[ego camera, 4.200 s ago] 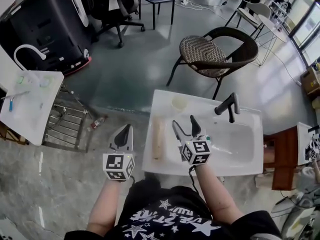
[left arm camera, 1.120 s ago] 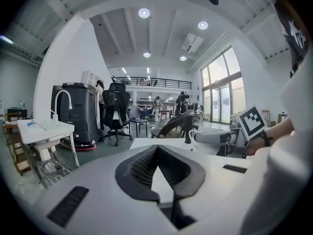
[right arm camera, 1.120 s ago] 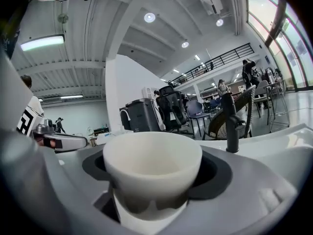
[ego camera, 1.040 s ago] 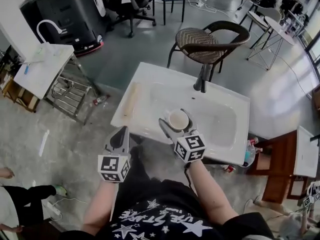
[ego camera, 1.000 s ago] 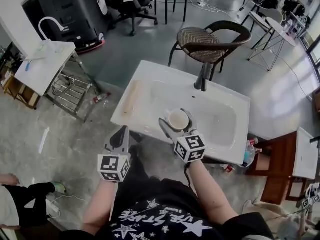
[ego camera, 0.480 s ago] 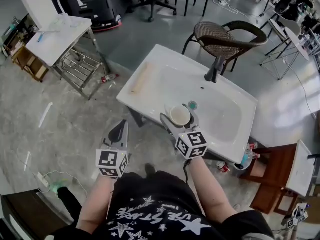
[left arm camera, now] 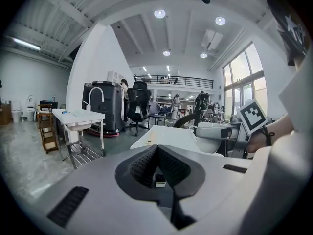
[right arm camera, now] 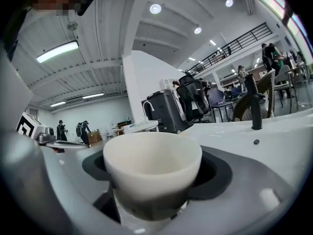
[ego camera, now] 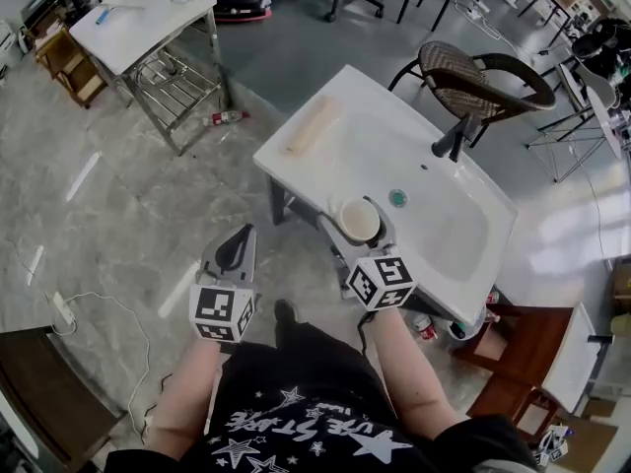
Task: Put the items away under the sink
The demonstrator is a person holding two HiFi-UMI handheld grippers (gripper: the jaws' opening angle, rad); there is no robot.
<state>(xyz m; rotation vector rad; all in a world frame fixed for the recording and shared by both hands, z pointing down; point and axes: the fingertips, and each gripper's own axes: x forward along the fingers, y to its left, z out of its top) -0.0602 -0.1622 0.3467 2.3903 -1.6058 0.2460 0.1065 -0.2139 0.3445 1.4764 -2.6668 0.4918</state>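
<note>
Since half a second ago the whole scene has swung: the sink (ego camera: 325,170) now lies further toward the upper right of the head view, and more bare floor (ego camera: 118,225) shows on the left. The cup, which sat on the sink's rim four seconds ago, is now off it.

At the upper left stands a small white desk (ego camera: 148,13), with a bottle (ego camera: 227,117) lying on the floor just right of its metal frame. Below that, left of centre, the left tongs (ego camera: 240,241) hang over the floor, well apart from the sink. Their jaws are pressed together with nothing between them, as the left gripper view shows.

A pale roll (ego camera: 311,126) lies on the sink's left rim. At the centre of the frame the right tongs (ego camera: 357,225) have their jaws clamped on the sides of a white cup (ego camera: 358,215). It is upright, mouth up and looks empty, over the near rim of the sink. Just to its right a green drain plug (ego camera: 397,197) sits in the basin. The dark tap (ego camera: 455,138) stands on the far rim, and a wicker chair (ego camera: 471,72) is behind it at the upper right.
</note>
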